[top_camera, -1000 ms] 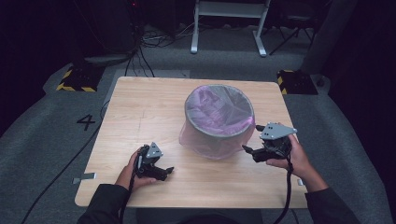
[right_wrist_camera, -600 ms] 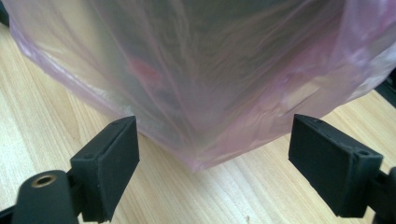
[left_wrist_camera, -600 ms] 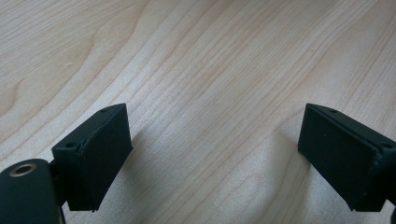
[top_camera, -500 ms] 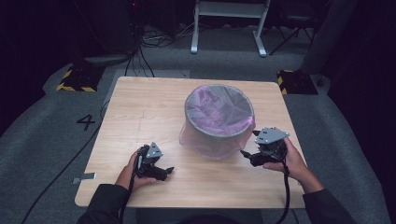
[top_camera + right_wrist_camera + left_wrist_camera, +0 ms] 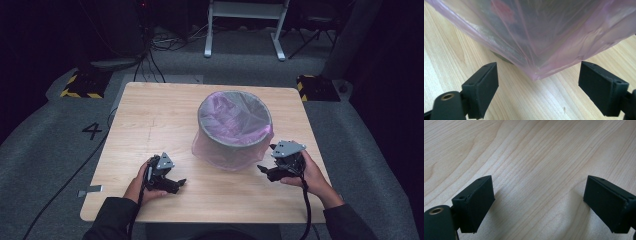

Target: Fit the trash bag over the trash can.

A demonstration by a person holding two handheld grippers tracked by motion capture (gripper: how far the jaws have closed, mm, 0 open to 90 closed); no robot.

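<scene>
A round bin (image 5: 235, 127) lined with a thin pink plastic bag stands on the wooden table (image 5: 150, 120), right of the middle. The bag's skirt (image 5: 549, 45) hangs loosely over the outside of the bin, down to the tabletop. My right gripper (image 5: 269, 162) rests low at the bin's right front, open, and its jaws point at the bag's lower edge without touching it. My left gripper (image 5: 179, 185) lies on the table near the front edge, left of the bin. It is open over bare wood (image 5: 536, 170).
The table's front edge runs just behind both hands. Grey carpet surrounds the table, with cables (image 5: 150, 55), a white stand's legs (image 5: 245, 30) at the back and yellow-black striped blocks (image 5: 82, 85) at both far corners. Bare wood spreads across the table's left half.
My right gripper has sunk lower and moved slightly in toward the bin's base. The left gripper and the bin have stayed where they were.
</scene>
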